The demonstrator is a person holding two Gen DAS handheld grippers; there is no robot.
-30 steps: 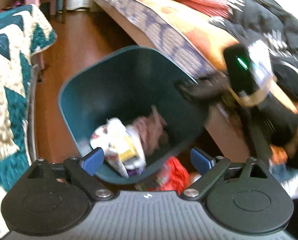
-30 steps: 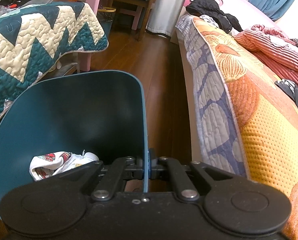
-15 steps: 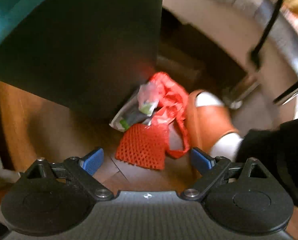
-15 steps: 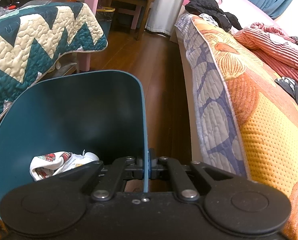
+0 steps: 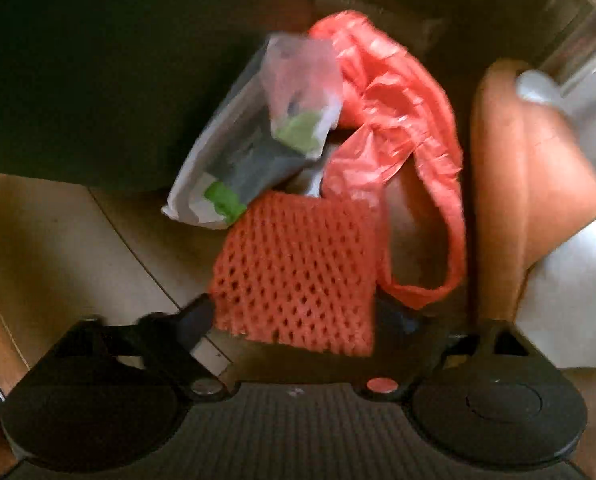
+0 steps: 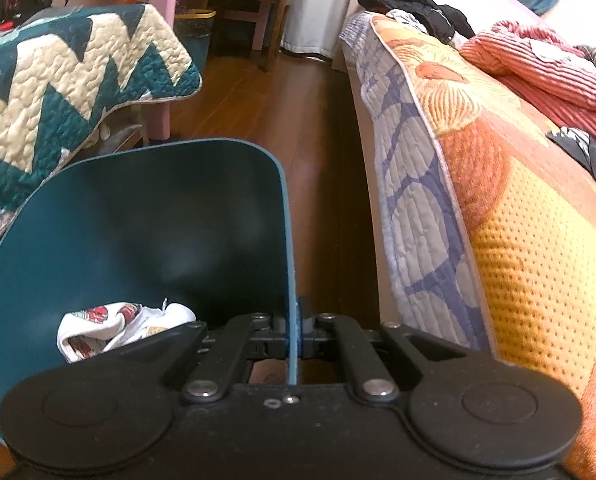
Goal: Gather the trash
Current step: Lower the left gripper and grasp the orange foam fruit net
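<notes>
On the wooden floor lie a red foam net sleeve [image 5: 298,276], a red plastic bag [image 5: 398,96] and a clear and grey wrapper with green print [image 5: 253,148]. My left gripper [image 5: 298,320] is open, its fingers [image 5: 193,320] on either side of the net's near edge. My right gripper [image 6: 293,332] is shut on the rim of the dark teal trash bin [image 6: 145,224], which holds white printed wrappers [image 6: 109,324]. The bin's dark side [image 5: 97,72] fills the upper left of the left wrist view.
A foot in an orange slipper [image 5: 530,184] stands right of the trash. A bed with an orange and blue quilt [image 6: 478,168] runs along the right. A teal zigzag quilt [image 6: 57,92] hangs at left. Wooden floor [image 6: 306,104] lies between.
My left gripper swung down from above the bin to the floor trash and closed in on the red net. The right gripper kept its hold on the bin rim.
</notes>
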